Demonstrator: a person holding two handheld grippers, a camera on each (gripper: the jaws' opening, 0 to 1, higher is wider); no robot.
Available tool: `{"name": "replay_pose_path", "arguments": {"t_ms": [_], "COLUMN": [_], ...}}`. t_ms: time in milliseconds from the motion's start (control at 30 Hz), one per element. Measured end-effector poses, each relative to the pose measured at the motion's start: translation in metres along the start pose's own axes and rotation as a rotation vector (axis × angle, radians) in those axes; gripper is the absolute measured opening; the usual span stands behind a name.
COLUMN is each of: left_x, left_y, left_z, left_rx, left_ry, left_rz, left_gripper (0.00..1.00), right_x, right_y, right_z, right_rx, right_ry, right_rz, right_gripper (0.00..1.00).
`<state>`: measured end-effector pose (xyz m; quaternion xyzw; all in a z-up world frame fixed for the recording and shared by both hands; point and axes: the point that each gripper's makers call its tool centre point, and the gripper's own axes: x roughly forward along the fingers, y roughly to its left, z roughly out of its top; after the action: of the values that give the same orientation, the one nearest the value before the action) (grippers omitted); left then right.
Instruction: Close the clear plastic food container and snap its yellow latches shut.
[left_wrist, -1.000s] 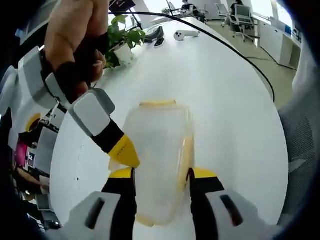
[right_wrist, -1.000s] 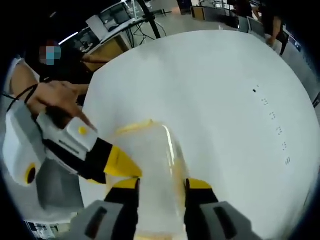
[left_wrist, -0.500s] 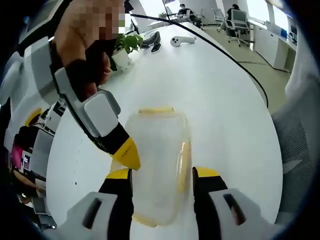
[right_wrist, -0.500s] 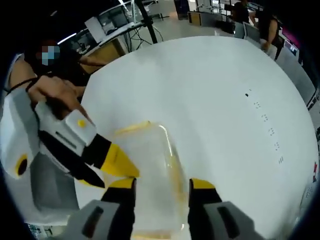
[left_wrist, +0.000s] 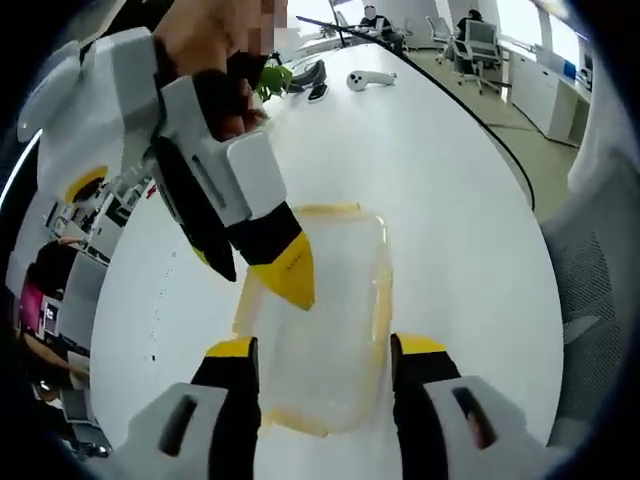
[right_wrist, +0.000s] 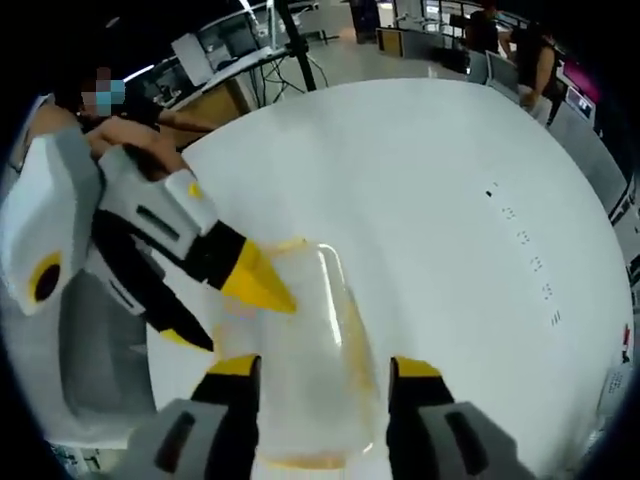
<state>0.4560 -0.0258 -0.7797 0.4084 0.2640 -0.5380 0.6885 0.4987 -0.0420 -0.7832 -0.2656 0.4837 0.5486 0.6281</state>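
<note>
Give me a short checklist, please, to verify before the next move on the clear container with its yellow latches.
1. Container rests flat on the white table: ok.
2. Lid sits fully down on the container: cannot tell, the clear plastic hides its edge.
3. Yellow latches snapped shut: cannot tell.
4. Left gripper open, with a jaw on each side of the container: ok.
5. Right gripper open, also straddling the container: ok.
6. The grippers keep apart from each other: not ok, the right gripper's yellow tip reaches over the container, close to the left jaws.

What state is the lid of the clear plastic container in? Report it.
The lid is on: the clear plastic food container looks covered on the white table. Whether its yellow latches are snapped shut, I cannot tell.
</note>
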Motion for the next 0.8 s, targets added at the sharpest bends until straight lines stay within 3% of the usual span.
{"name": "replay_pose_path", "arguments": {"t_ms": [800], "left_x": [0.001], "left_y": [0.012], "left_z": [-0.020], "left_rx": [0.023], "left_ry": [0.058], "left_rz": [-0.067], "left_gripper": [0.69], "right_x": [-0.014], "right_y": [0.013], "right_z": [-0.026], "right_rx": [-0.045], "right_ry": [0.029], "right_rz": [-0.054], "right_gripper": [0.60]}}
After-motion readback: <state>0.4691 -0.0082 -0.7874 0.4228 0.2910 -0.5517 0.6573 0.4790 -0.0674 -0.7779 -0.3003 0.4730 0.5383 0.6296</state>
